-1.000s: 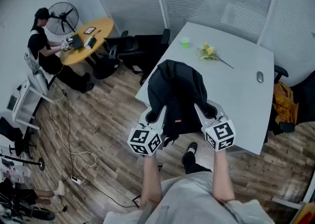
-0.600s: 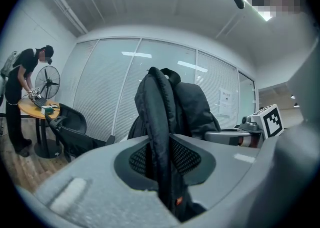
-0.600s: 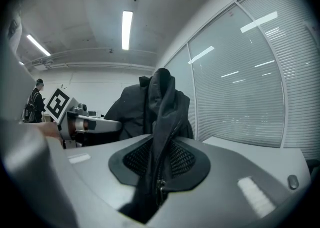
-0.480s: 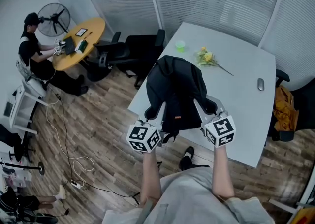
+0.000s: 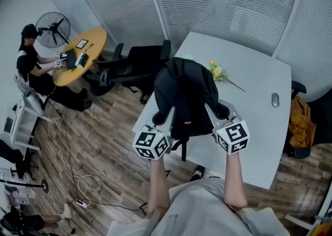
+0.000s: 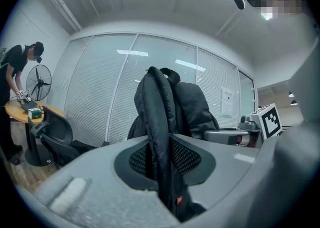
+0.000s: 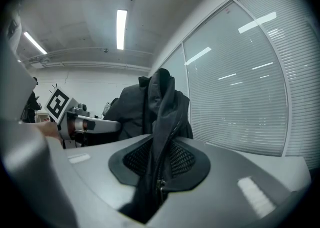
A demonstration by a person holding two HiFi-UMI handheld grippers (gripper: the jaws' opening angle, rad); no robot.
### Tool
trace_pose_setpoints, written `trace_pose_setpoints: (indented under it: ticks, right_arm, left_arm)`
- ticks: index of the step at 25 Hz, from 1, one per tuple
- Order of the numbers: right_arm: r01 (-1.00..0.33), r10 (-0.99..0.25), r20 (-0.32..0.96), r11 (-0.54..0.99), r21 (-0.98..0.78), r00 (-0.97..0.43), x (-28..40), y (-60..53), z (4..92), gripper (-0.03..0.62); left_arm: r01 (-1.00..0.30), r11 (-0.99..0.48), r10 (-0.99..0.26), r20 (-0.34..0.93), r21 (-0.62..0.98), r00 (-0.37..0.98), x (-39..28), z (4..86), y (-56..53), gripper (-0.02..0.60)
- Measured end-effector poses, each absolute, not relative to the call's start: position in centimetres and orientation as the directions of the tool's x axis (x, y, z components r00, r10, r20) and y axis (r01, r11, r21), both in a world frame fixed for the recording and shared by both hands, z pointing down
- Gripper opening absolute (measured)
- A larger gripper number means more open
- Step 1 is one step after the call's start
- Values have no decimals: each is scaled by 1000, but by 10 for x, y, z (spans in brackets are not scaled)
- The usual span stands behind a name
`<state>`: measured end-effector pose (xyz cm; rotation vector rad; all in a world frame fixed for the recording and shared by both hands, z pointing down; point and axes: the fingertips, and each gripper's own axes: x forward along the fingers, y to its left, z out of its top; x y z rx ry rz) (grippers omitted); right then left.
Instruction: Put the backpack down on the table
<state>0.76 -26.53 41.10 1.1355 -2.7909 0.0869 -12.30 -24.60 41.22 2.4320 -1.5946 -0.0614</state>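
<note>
A black backpack [image 5: 187, 92] hangs upright between my two grippers, over the near left part of the grey table [image 5: 254, 84]. My left gripper [image 5: 164, 118] is shut on a padded black strap [image 6: 159, 122] at the pack's left side. My right gripper [image 5: 217, 113] is shut on a zippered fold of the pack [image 7: 162, 122] at its right side. In the left gripper view the right gripper's marker cube [image 6: 268, 120] shows beyond the pack. I cannot tell whether the pack's bottom touches the tabletop; it is hidden behind the grippers.
Yellow flowers [image 5: 218, 70] and a computer mouse [image 5: 275, 100] lie on the table beyond the pack. Black office chairs [image 5: 136, 59] stand left of the table. A person [image 5: 27, 65] sits at a round wooden table [image 5: 79, 53] by a fan [image 5: 54, 24]. Cables [image 5: 72, 157] trail across the wooden floor.
Both grippers and the backpack have moved forward, from the table's near corner to further over the tabletop. The pack now hides the green cup. The jaws have kept their grip.
</note>
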Motion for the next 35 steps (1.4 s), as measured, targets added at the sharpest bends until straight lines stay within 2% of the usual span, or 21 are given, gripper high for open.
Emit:
trace_pose_setpoints:
  ticks: [5, 12, 16, 35]
  right_arm:
    - [-699, -689, 142, 715, -27, -711, 19, -283, 422, 66]
    - [-690, -648, 278, 718, -88, -709, 30, -280, 480, 66]
    - [-697, -641, 306, 707, -124, -704, 34, -281, 498, 66]
    - [-733, -643, 414, 673, -97, -644, -14, -342, 553, 66]
  left_arm:
    - [-894, -389, -904, 95, 222, 417, -113, 424, -263, 77]
    - [-881, -376, -870, 217, 288, 443, -104, 485, -256, 77]
    - [-869, -385, -851, 244, 311, 465, -100, 502, -254, 77]
    - [-843, -386, -799, 320, 375, 509, -148, 559, -308, 78]
